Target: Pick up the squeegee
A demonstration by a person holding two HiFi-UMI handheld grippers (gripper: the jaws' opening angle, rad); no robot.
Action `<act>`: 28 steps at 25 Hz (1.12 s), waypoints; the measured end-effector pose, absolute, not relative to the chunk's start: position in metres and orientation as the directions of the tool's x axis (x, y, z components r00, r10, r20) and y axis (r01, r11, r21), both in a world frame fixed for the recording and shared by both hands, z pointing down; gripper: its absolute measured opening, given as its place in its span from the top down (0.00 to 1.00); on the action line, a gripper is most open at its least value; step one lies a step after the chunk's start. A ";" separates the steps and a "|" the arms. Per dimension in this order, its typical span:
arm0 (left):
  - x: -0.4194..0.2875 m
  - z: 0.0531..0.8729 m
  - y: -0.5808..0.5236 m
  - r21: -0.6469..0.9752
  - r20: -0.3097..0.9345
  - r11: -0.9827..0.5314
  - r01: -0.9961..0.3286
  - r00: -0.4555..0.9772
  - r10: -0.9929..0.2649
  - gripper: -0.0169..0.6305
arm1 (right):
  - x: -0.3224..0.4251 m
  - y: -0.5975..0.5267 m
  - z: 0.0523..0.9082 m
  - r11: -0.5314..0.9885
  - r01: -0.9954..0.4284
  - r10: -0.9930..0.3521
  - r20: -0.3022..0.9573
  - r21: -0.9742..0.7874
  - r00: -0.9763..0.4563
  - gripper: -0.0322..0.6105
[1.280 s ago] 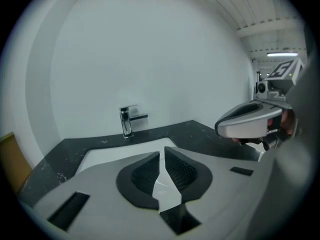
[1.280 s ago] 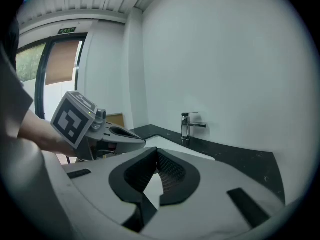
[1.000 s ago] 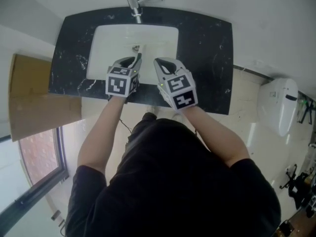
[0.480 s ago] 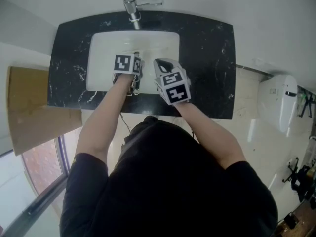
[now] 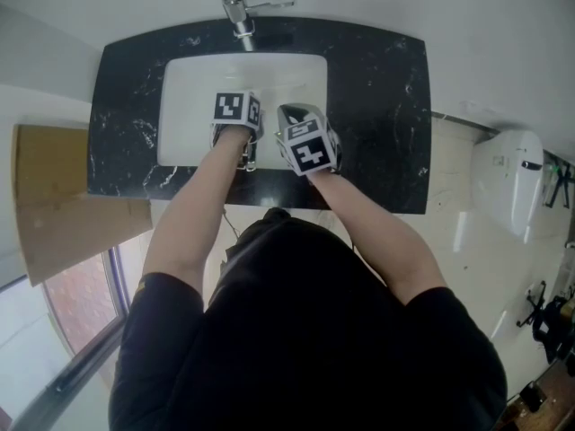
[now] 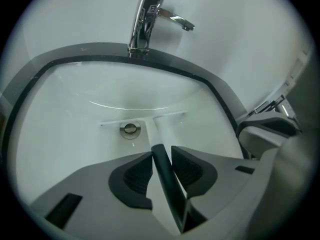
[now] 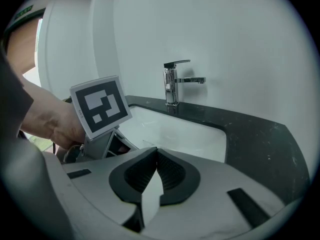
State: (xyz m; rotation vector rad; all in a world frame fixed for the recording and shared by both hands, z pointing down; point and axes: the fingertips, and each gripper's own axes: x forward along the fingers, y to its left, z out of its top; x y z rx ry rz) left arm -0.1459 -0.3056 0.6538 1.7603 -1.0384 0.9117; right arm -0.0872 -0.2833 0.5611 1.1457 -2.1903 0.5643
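**Both grippers down at the basin, left jaws astride the squeegee handle**

Since a second ago you have brought both grippers down from above the front edge of the counter [image 5: 377, 106] into the basin [image 6: 65, 134], and your left gripper [image 6: 161, 154] now tips steeply into it.

The squeegee [image 6: 160, 166] lies flat on the basin floor. Its pale blade [image 6: 142, 118] sits crosswise just beside the drain [image 6: 130, 129]. Its dark handle [image 6: 170, 194] runs straight back from there toward the basin's front edge, away from the faucet [image 6: 147, 19].

That long axis lines up with the way your left gripper points, so the handle passes lengthwise between the two pads rather than across them. The left jaws are closing with the handle between them. A thin gap shows on the right-hand pad's side, so I judge that the pads do not press on it yet.

Your right gripper [image 7: 156, 151] hovers just beside the left one, nearer the basin's front right. Its jaws are pressed together on nothing, and it points toward the faucet.

The left gripper is plainly the nearer tool. The coming move turns on keeping the handle centred between its pads as they squeeze across its width. The blade end reaches out ahead of the grip, so it may well droop when you lift.
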 end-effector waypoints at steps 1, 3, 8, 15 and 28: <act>-0.146 0.654 -0.305 0.309 0.885 -0.270 -0.912 0.379 -0.268 0.78 | -0.089 -0.282 0.561 0.542 -0.835 -0.582 0.675 -0.095 -0.454 0.94; -0.149 0.654 -0.304 0.303 0.890 -0.267 -0.915 0.372 -0.265 0.79 | -0.088 -0.283 0.558 0.540 -0.837 -0.593 0.666 -0.089 -0.453 0.94; -0.161 0.649 -0.302 0.275 0.896 -0.268 -0.923 0.347 -0.278 0.82 | -0.092 -0.277 0.551 0.563 -0.820 -0.586 0.652 -0.099 -0.481 0.94; -0.179 0.629 -0.300 0.191 0.902 -0.298 -0.935 0.287 -0.324 0.83 | -0.086 -0.269 0.531 0.579 -0.811 -0.614 0.608 -0.088 -0.504 0.94; -0.167 0.506 -0.262 0.090 0.736 -0.326 -0.941 0.283 -0.615 0.83 | -0.045 -0.217 0.451 0.661 -0.747 -0.647 0.446 -0.076 -0.618 0.94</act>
